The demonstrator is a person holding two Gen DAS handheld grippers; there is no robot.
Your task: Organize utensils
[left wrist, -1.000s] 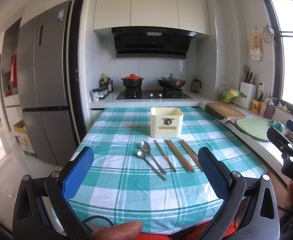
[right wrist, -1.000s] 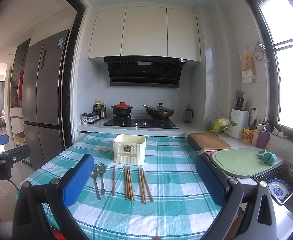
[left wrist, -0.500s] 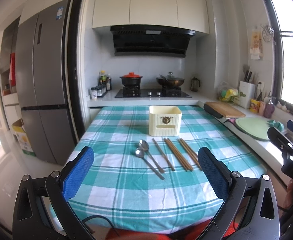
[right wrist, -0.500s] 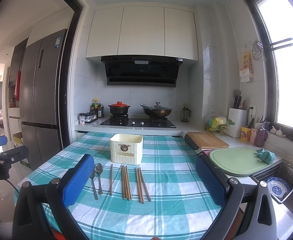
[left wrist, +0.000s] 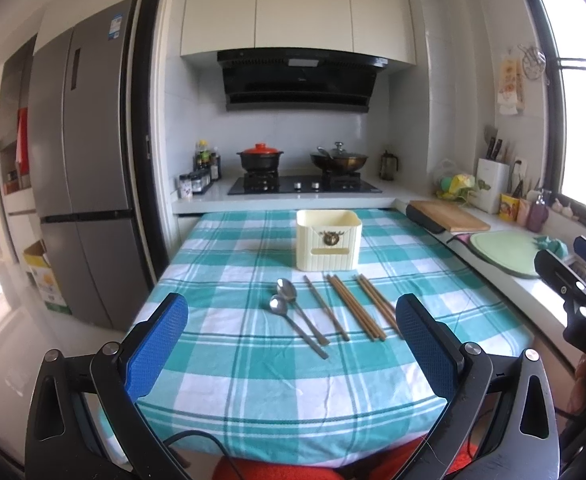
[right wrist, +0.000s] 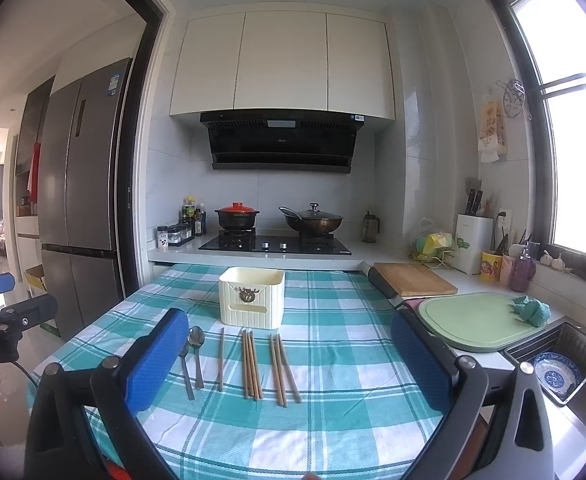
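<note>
Jaws wide over checked tablecloth (left wrist: 253, 376)

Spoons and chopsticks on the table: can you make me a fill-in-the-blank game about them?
1. There are ___ spoons on the table.
2. The chopsticks lie in front of a cream ___.
3. The pot on the stove has a ___ lid.
4. Both the left gripper and the right gripper are ___.

Missing words: two; box; red; open

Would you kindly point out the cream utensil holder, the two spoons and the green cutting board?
Cream utensil holder (right wrist: 252, 300), right wrist view, front wall.
Two spoons (left wrist: 286, 289), left wrist view, farther spoon's bowl.
Green cutting board (right wrist: 473, 320), right wrist view, bare top.
</note>
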